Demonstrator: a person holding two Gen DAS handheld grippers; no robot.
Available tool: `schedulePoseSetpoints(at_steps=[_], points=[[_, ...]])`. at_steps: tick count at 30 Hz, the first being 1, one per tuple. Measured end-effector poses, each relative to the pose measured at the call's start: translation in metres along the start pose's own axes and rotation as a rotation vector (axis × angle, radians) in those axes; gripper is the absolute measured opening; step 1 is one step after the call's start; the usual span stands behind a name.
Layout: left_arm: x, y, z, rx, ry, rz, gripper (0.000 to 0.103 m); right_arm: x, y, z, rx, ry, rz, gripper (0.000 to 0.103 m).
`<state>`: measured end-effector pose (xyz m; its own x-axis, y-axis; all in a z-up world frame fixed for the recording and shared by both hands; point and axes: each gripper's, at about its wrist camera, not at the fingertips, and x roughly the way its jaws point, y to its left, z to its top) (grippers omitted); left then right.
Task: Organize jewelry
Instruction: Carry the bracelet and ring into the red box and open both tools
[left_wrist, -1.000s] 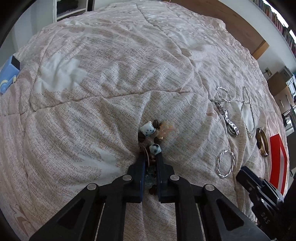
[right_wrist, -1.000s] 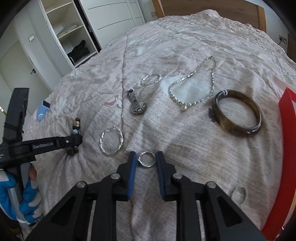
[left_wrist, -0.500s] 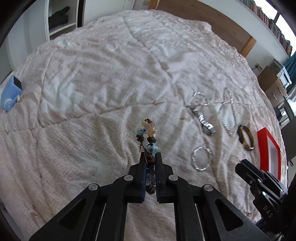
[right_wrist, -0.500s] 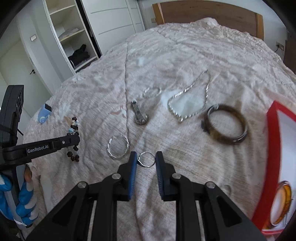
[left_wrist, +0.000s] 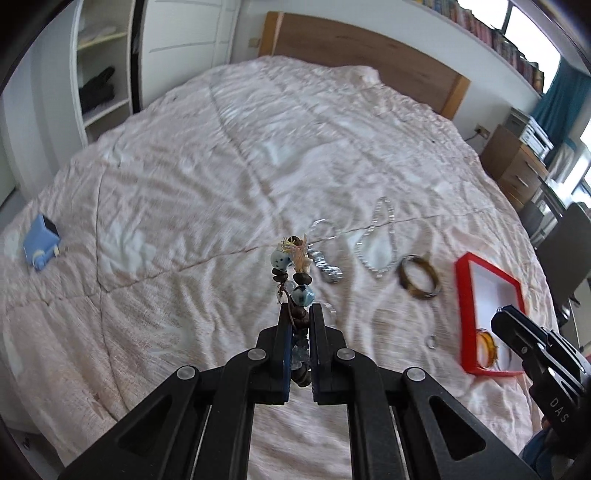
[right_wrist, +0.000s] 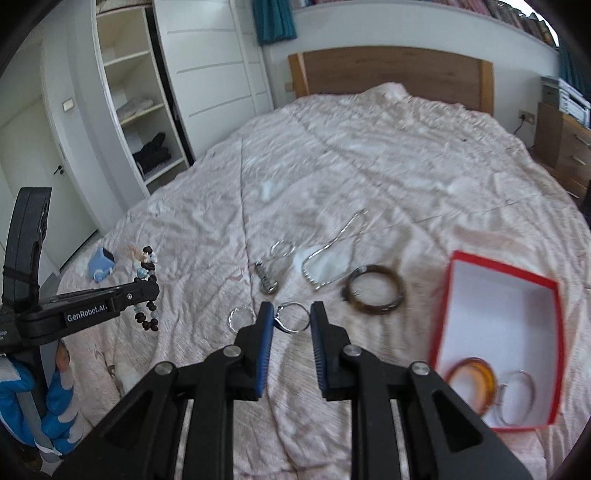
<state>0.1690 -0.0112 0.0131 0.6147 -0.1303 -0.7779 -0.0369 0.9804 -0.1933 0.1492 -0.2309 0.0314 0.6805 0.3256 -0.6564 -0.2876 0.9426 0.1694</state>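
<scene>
At frame centre, the left gripper (left_wrist: 298, 314) clamps a limp, dangling beaded bracelet (left_wrist: 293, 269); the right gripper (right_wrist: 291, 317) pinches a light, stiff, slippery silver ring (right_wrist: 293, 317) by its band.

I'm in a home bedroom: bed (right_wrist: 369, 177), headboard (right_wrist: 388, 74) behind it, wardrobe (right_wrist: 140, 110) left of it, dresser (right_wrist: 565, 147) right.

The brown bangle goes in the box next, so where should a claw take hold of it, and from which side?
Probably from above, across the near rim of the brown bangle: one finger inside the hole, one outside. It lies flat on the quilt, so its outer edge gives little to pinch. The chain necklace lies close on its left; the near and right sides look freer.
</scene>
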Motion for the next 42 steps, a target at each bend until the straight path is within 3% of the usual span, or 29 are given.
schedulePoseSetpoints(at_steps=[7, 17, 31, 42], points=[[-0.031, -0.062, 0.003, 0.128, -0.057, -0.039, 0.008, -0.053, -0.025, 0.005, 0.034, -0.075, -0.076, 0.019], [-0.022, -0.148, 0.005, 0.278, -0.067, -0.089, 0.008, -0.094, -0.096, 0.001, 0.128, -0.133, -0.194, 0.019], [0.09, -0.245, -0.003, 0.394, 0.068, -0.129, 0.008, -0.034, -0.21, -0.032, 0.227, -0.016, -0.249, 0.019], [0.17, -0.304, -0.013, 0.485, 0.153, -0.166, 0.008, 0.029, -0.268, -0.048, 0.226, 0.129, -0.265, 0.019]])
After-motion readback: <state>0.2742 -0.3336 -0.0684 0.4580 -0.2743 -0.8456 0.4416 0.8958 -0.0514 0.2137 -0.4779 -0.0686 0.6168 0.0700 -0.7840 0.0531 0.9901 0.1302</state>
